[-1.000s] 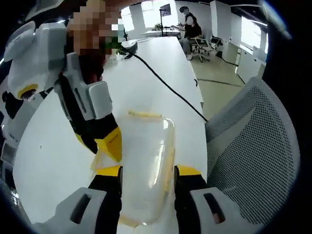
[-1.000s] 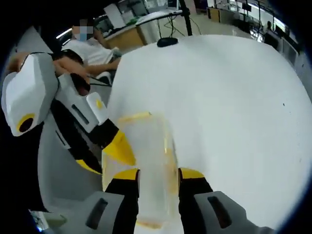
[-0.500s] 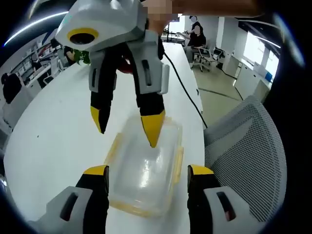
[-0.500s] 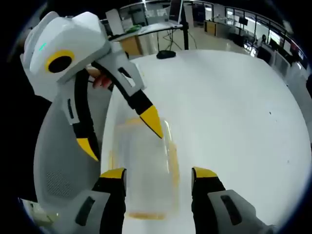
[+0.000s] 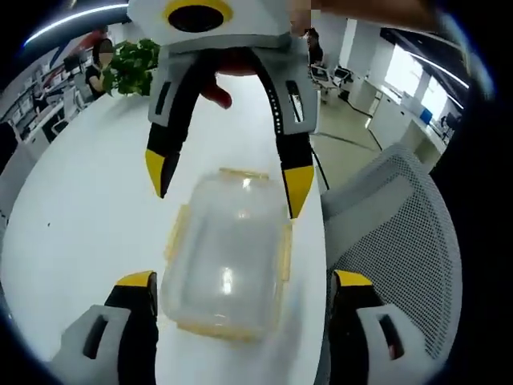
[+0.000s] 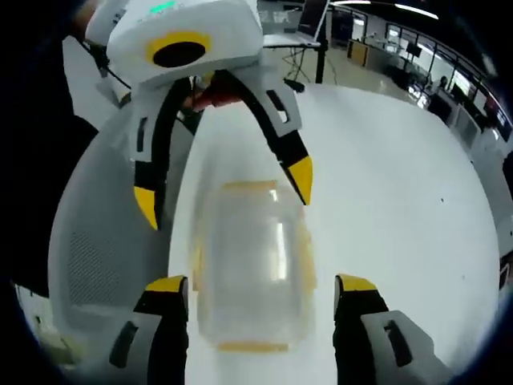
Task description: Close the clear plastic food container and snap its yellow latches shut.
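Note:
A clear plastic container (image 5: 227,257) with its lid on lies on the white table (image 5: 72,224), with yellow latches (image 5: 284,250) along its edges. My left gripper (image 5: 244,282) is open, its jaws spread wider than the container and clear of it on both sides. My right gripper (image 5: 226,181) faces it from the far end, also open, with its fingertips (image 5: 298,189) just above the far rim. In the right gripper view the container (image 6: 252,257) lies between my right gripper's (image 6: 261,285) spread jaws, and the left gripper (image 6: 224,192) hangs open opposite. The blur hides how the latches stand.
A grey mesh chair (image 5: 401,233) stands close against the table edge beside the container, also visible as the chair (image 6: 88,241) in the right gripper view. A green plant (image 5: 132,62) sits far back on the table. A black stand base (image 6: 293,84) rests at the far end.
Both grippers have opened wider and lifted off the container, whose sides they flanked closely a second ago. They now face each other across it.

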A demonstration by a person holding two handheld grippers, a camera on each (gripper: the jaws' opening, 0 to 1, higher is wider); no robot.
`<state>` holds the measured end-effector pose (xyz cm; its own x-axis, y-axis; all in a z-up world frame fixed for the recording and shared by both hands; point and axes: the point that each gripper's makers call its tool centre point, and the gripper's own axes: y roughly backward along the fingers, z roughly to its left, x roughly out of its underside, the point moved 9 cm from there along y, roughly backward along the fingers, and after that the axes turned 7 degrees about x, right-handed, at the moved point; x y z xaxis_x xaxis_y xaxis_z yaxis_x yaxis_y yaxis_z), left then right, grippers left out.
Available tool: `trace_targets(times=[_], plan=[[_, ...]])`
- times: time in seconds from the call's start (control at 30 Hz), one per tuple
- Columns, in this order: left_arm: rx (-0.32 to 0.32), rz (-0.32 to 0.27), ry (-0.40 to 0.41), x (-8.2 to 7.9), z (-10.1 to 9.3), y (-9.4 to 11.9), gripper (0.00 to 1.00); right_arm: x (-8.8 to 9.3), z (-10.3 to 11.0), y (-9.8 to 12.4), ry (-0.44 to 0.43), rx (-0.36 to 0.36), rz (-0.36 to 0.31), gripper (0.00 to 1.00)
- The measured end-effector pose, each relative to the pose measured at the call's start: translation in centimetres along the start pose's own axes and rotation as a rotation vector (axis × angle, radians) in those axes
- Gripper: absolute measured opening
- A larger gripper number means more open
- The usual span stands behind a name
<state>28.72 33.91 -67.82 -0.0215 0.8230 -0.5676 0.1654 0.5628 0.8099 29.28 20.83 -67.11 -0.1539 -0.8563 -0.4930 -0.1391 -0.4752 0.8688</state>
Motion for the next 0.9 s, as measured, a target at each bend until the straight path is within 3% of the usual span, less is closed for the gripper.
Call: trace_targets(times=[0.13,0.3,0.47,0.63,0.9], plan=[[0.031,0.046,-0.031,0.2,0.5,-0.4,0.94,0.6,0.6,-0.2,0.023,0.013,0.037,0.76],[0.067,0.101,-0.066,0.3,0.8,-1.1,0.99,1.3,1.1,-0.3,0.028,0.024,0.068,0.84],[0.027,0.163,-0.124,1.0,1.3,-1.8,0.99,2.2,1.8,-1.3,0.064,0.047,0.124,0.83],[0.014,0.156,-0.148,1.0,1.3,-1.8,0.96,2.3,1.9,-1.9,0.036,0.071,0.125,0.83],[0.023,0.201,-0.139,1.2,1.4,-2.6,0.96,2.8,1.2,-2.5,0.017,0.088,0.155,0.82]])
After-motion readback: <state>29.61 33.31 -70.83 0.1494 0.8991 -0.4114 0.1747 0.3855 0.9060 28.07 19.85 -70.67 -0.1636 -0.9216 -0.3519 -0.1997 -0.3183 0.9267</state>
